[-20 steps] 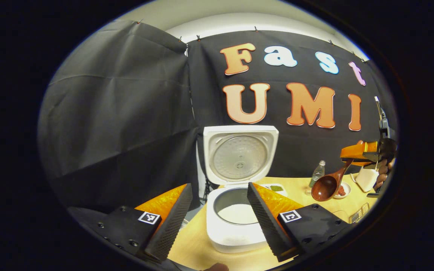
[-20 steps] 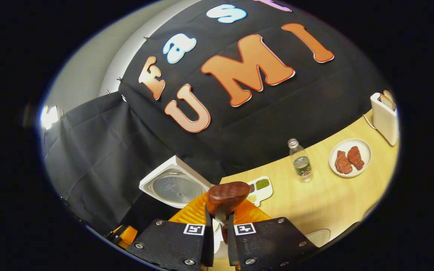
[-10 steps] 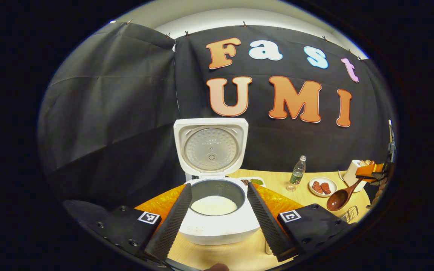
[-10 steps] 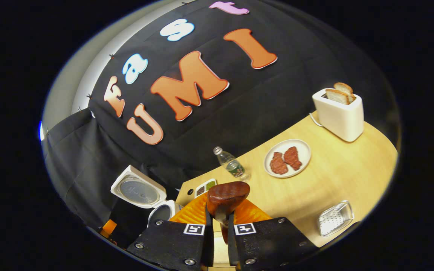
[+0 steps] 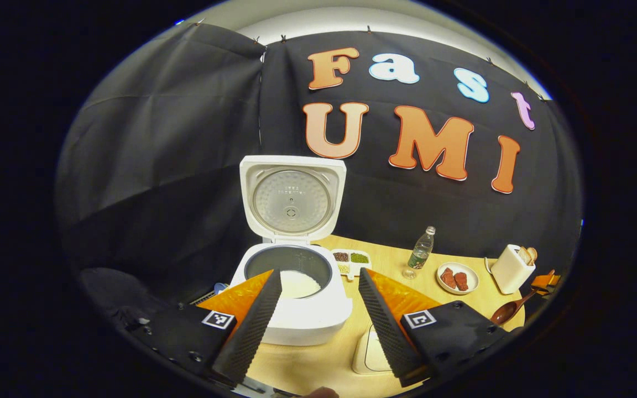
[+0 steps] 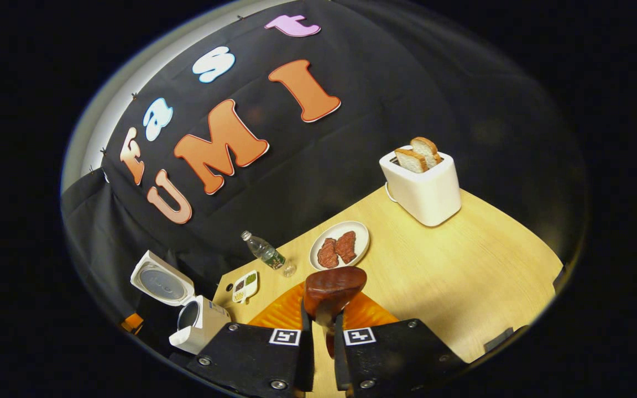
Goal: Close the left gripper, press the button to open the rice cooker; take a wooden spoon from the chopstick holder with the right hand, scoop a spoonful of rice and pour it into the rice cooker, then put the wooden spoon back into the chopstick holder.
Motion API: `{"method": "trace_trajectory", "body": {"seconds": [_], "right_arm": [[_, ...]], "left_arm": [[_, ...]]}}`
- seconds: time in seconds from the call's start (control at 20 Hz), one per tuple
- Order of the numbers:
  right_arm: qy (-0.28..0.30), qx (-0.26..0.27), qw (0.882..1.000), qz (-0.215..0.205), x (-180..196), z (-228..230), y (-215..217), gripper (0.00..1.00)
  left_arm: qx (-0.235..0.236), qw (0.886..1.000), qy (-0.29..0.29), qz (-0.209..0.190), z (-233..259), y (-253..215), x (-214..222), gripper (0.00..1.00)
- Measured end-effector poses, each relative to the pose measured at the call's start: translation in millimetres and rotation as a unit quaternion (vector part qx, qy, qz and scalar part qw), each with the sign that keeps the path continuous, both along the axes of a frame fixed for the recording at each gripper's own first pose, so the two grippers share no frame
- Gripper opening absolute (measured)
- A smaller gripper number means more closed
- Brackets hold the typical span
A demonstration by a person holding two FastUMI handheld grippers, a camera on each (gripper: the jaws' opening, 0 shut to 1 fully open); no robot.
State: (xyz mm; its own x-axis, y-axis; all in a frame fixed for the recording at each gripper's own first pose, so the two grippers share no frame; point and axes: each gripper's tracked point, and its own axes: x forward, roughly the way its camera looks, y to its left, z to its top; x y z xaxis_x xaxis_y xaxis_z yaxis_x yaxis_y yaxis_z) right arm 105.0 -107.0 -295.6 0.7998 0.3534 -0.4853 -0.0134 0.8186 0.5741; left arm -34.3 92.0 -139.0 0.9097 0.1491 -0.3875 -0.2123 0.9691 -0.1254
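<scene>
The wooden spoon (image 6: 334,288) is sitting clamped by its handle between the two fingers of the right gripper (image 6: 323,326), its dark bowl jutting forward past the fingertips over the wooden table (image 6: 479,271). In the left gripper view the same spoon (image 5: 509,312) is showing at the far right edge, low over the table. The rice cooker (image 5: 291,298) is standing at the table's left end with its lid (image 5: 292,199) swung upright and white rice (image 5: 298,284) lying in the inner pot. The left gripper (image 5: 318,309) is hanging in front of the cooker with its fingers spread wide apart, gripping nothing. Just right of the cooker a small divided dish (image 5: 350,258) is holding grains. Farther right are standing a plastic bottle (image 5: 421,254), a plate of red meat pieces (image 5: 457,277) and a white toaster (image 5: 512,268) with bread slices poking out. In the right gripper view the toaster (image 6: 422,187) is standing at the far side of the table, with the plate (image 6: 340,247) nearer and to its left.
</scene>
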Motion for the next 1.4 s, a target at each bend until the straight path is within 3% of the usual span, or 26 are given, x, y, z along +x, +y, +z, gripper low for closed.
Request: {"method": "trace_trajectory", "body": {"seconds": [0.3, 0.5, 0.6, 0.85, 1.0, 1.05, 1.1, 1.25, 1.4], "right_arm": [[0.018, -0.024, 0.999, 0.023, -9, -39, -15, 0.14], [0.028, 0.002, 0.999, 0.036, -14, -54, -3, 0.16], [0.029, 0.008, 0.999, 0.018, -9, -54, -6, 0.19], [0.040, -0.016, 0.999, 0.002, -15, -54, -6, 0.23], [0.053, -0.039, 0.998, -0.010, -28, -54, -11, 0.34], [0.050, -0.048, 0.997, -0.016, -33, -49, -14, 0.24], [0.046, -0.057, 0.997, -0.023, -36, -43, -20, 0.35], [0.025, -0.067, 0.996, -0.061, -38, -10, -39, 0.46], [-0.015, -0.073, 0.992, -0.100, -36, 33, -51, 0.72]], "left_arm": [[-0.004, 0.999, 0.008, 0.039, 0, -1, -6, 0.95], [0.015, 0.998, 0.000, 0.062, 15, 20, -7, 0.96], [0.028, 0.996, 0.012, 0.079, 15, 42, -3, 0.95], [0.037, 0.995, -0.006, 0.094, 47, 98, 33, 0.95], [0.062, 0.993, -0.018, 0.096, 71, 126, 66, 0.95], [0.069, 0.993, -0.024, 0.095, 78, 135, 76, 0.95], [0.068, 0.993, -0.036, 0.089, 88, 139, 90, 0.95], [0.074, 0.992, -0.049, 0.085, 109, 163, 126, 0.95], [0.066, 0.995, -0.052, 0.062, 121, 170, 163, 0.94]]}}
